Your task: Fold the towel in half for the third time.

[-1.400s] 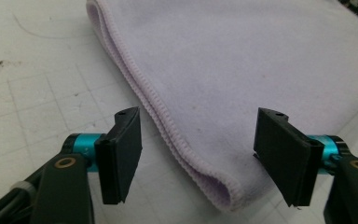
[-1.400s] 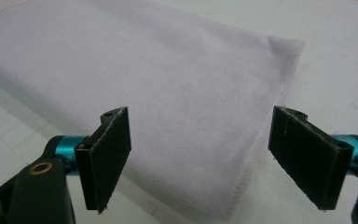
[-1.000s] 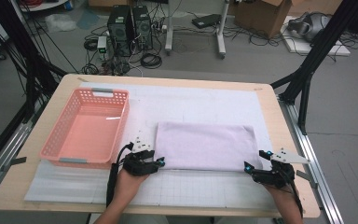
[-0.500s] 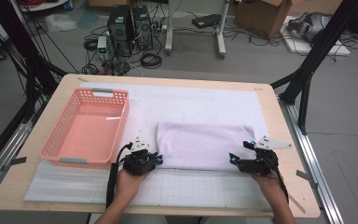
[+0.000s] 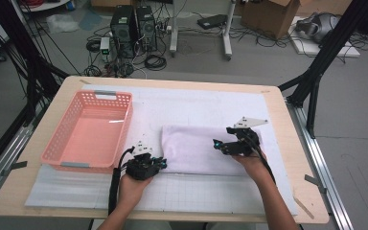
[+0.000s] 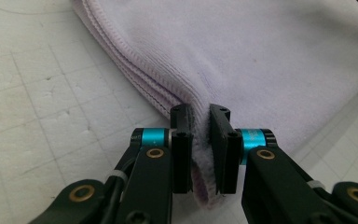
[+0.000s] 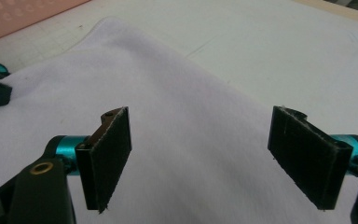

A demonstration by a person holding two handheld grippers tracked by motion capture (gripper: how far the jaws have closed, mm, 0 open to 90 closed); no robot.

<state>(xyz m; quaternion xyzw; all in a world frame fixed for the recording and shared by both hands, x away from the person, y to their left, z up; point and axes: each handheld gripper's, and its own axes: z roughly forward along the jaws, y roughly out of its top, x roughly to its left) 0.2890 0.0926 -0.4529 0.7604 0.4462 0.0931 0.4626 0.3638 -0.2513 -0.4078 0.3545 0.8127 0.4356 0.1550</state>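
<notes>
Left gripper (image 6: 199, 116): jaws just closed, pinching the folded lilac towel's (image 5: 196, 146) near-left corner. Right gripper (image 7: 200, 158): jaws wide apart above the towel, holding nothing.

The folded towel (image 6: 261, 60) is a soft, matt pale-lilac cloth with a fine napped pile and ribbed, stitched hems along its edge. The left gripper (image 6: 200, 140) is matt black plastic with glossy turquoise anodised metal collars and small brass-coloured rivets; its fingers (image 6: 181, 149) carry dull, slightly fuzzy black pads pressed into the cloth. The right gripper (image 7: 209, 158) has the same rough, matt black pads, frayed at the edges, on its fingers (image 7: 109, 158). The basket (image 5: 62, 155), at nine o'clock from the towel, is glossy salmon-pink perforated plastic. The mat (image 5: 201, 103) under it all is white, matt and faintly gridded, lying on a smooth pale wood bench (image 5: 278, 98).
</notes>
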